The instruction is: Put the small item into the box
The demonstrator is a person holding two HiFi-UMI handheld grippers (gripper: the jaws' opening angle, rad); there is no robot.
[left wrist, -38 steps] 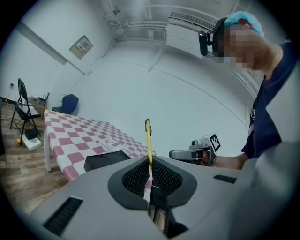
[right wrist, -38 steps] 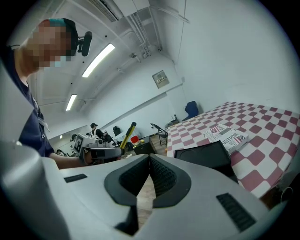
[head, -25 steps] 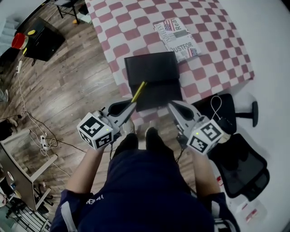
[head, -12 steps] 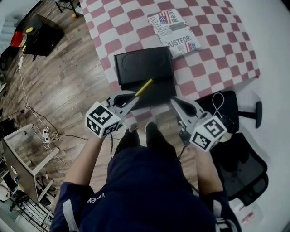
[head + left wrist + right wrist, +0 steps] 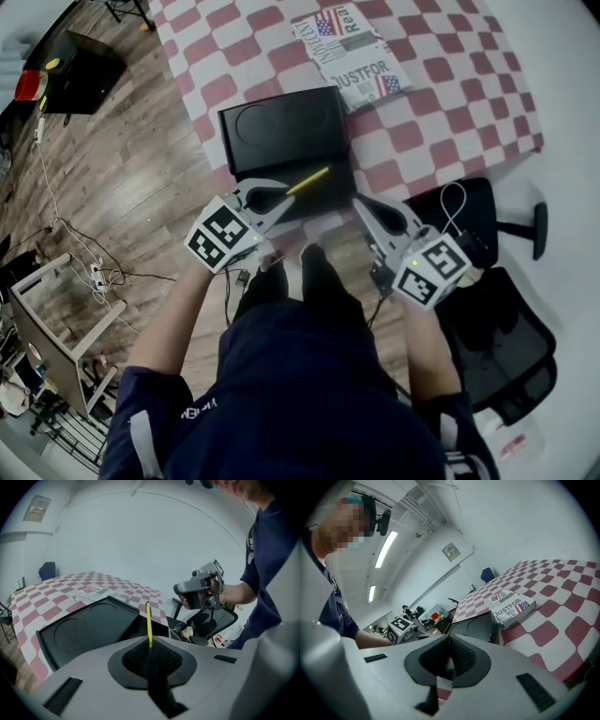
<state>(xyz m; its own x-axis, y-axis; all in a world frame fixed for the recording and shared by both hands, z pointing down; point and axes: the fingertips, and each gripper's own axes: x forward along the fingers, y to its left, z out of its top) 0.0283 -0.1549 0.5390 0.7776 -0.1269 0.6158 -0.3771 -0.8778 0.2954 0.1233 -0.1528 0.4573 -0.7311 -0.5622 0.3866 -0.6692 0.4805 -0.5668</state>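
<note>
This is looking like an office or lab room: a checkered table is standing ahead of the jaws of the right gripper, black office chairs are sitting to their right, a power strip is lying on wood flooring far leftward, and strip lights are glowing overhead.

Yellow pen, black box, checkered cloth
</note>
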